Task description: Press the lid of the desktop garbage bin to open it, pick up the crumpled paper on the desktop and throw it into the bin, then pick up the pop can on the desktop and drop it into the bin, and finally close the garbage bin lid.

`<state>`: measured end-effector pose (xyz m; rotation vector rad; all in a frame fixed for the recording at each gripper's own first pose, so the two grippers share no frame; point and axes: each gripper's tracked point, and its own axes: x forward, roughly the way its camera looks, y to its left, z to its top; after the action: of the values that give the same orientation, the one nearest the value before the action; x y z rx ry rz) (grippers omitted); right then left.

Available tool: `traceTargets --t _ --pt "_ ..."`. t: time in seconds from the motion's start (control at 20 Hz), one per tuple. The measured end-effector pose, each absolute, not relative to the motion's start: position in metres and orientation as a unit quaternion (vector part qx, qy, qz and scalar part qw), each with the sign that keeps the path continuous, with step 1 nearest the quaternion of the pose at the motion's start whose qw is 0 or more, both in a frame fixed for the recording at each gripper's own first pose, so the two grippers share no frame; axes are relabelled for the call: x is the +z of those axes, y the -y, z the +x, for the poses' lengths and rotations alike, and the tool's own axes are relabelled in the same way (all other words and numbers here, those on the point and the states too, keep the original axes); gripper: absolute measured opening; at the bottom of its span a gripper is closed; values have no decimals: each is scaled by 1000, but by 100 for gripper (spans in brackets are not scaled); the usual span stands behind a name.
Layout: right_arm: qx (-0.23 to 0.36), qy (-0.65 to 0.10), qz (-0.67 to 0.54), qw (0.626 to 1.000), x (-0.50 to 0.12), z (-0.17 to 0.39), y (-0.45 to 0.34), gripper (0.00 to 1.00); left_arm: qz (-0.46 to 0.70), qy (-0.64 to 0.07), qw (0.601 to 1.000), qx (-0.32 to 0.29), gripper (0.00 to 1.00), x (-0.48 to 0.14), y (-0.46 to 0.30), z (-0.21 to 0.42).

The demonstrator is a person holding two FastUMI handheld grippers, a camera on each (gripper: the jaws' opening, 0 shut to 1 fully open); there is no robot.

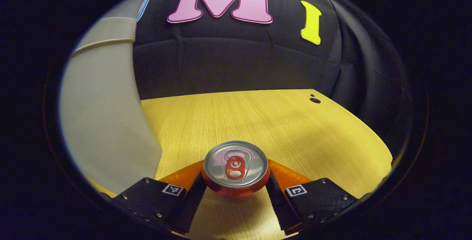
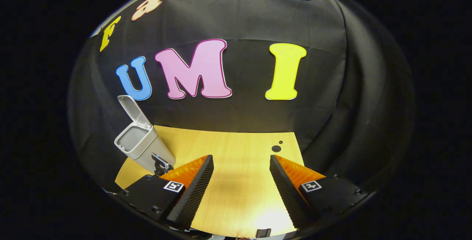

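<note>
- The left gripper (image 1: 236, 190) clamps both fingers on an upright can (image 1: 236, 168) above the wooden table (image 1: 258, 122); no brand is readable.
- The right gripper (image 2: 241, 181) is spread apart, the bin (image 2: 142, 148) far left with its lid (image 2: 132, 111) raised.

You see a pale wooden desktop (image 1: 295, 129) with fine straight grain running away from you, ending at the black cloth wall (image 1: 236, 63) behind it. Near its far right corner sits a dark round hole (image 1: 315, 100), with a much smaller dark dot just beside it. In the right gripper view you find the same hole (image 2: 276, 148) on the desktop (image 2: 239, 181), the cloth (image 2: 332, 96) hanging in loose folds at the right.
</note>
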<state>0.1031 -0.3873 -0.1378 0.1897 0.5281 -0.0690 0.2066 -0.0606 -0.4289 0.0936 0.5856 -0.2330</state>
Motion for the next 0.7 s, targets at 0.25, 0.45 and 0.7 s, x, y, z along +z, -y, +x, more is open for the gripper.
traceTargets --t 0.25,0.45,0.7 --pt "-32 -259 95 961 -136 103 387 98 33 -275 954 -116 81 -408 59 204" --pt "-27 -250 108 962 -133 104 384 98 9 -221 968 -121 81 -339 61 192" --pt "-14 -231 130 964 -124 102 369 98 14 -144 979 -145 80 -219 54 168"
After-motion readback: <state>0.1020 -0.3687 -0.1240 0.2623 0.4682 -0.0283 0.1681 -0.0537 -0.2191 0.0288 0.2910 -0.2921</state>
